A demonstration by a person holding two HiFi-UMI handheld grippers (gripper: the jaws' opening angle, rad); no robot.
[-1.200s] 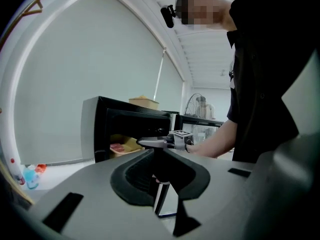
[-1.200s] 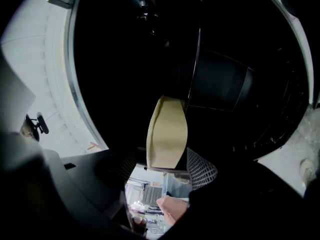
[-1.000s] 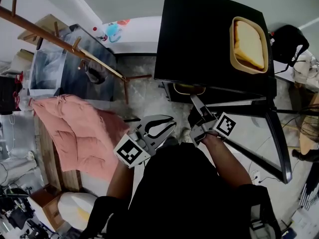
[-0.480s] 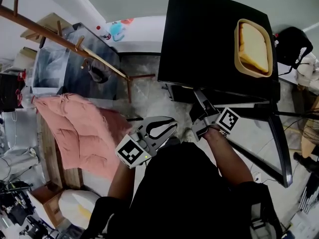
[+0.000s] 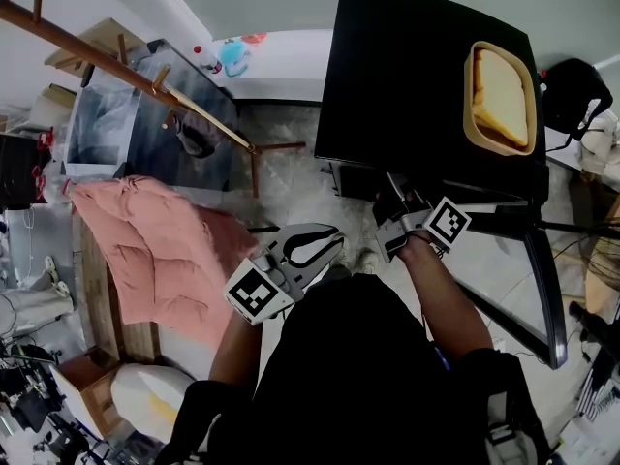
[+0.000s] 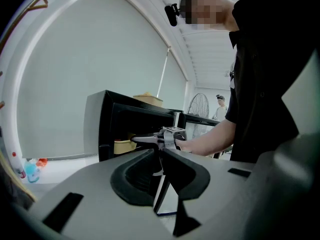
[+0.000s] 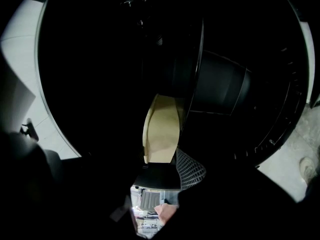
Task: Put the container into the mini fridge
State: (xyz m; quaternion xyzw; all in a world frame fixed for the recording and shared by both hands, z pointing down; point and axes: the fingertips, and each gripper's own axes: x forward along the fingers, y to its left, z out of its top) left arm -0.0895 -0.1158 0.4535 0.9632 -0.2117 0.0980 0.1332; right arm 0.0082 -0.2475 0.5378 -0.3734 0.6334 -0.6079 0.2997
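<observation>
Forward creeps my right gripper [image 6: 137, 139] since a second ago, reaching further under the top of the mini fridge [image 5: 417, 76]. Its jaws have just been closing a touch and now clamp the tan container [image 7: 161, 129] edge-on, inside the dark fridge mouth. My left gripper [image 5: 308, 250] hangs outside, jaws pressed together on nothing.

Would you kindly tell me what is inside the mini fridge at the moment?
A beige container shows in the mini fridge's open front; the rest of the interior is too dark to make out.
</observation>
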